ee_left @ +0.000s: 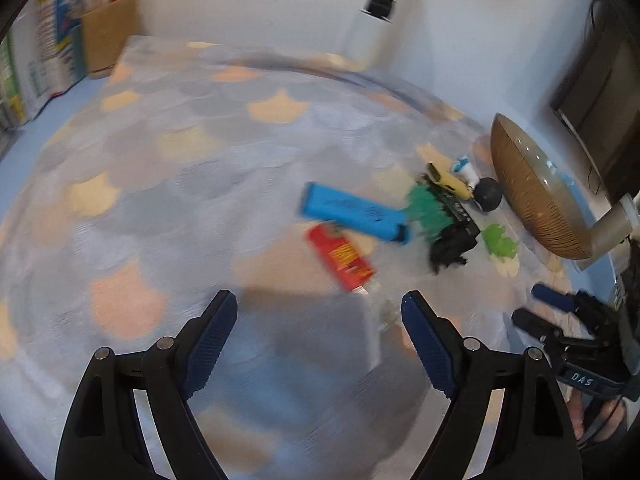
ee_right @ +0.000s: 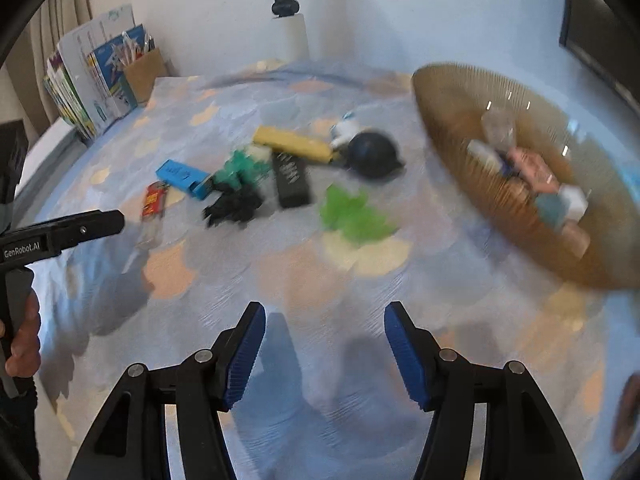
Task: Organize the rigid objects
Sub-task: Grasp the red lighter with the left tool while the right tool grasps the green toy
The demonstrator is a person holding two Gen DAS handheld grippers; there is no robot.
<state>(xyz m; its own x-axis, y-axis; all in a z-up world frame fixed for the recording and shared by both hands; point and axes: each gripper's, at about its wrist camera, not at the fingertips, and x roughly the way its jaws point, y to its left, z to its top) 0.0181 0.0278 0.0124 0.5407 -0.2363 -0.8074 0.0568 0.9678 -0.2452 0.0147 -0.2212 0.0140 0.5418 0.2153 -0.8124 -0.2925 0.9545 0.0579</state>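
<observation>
Fingers of both grippers, left (ee_left: pixel 320 340) and right (ee_right: pixel 325 354), stand wide and empty above the table (ee_right: pixel 280 272); toys (ee_right: pixel 256 176) cluster mid-table beside the basket (ee_right: pixel 472 184). Judged best: centre over one piece before closing.

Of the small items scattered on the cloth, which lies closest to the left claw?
The red lighter, just ahead of the left claw; the blue block and the others lie farther off.

Small objects (ee_right: pixel 280 172) clustered mid-table on the cloth (ee_right: pixel 280 280). Bowl (ee_right: pixel 460 128) to their right, holding several items. Books (ee_right: pixel 92 80) stand at far left corner.
</observation>
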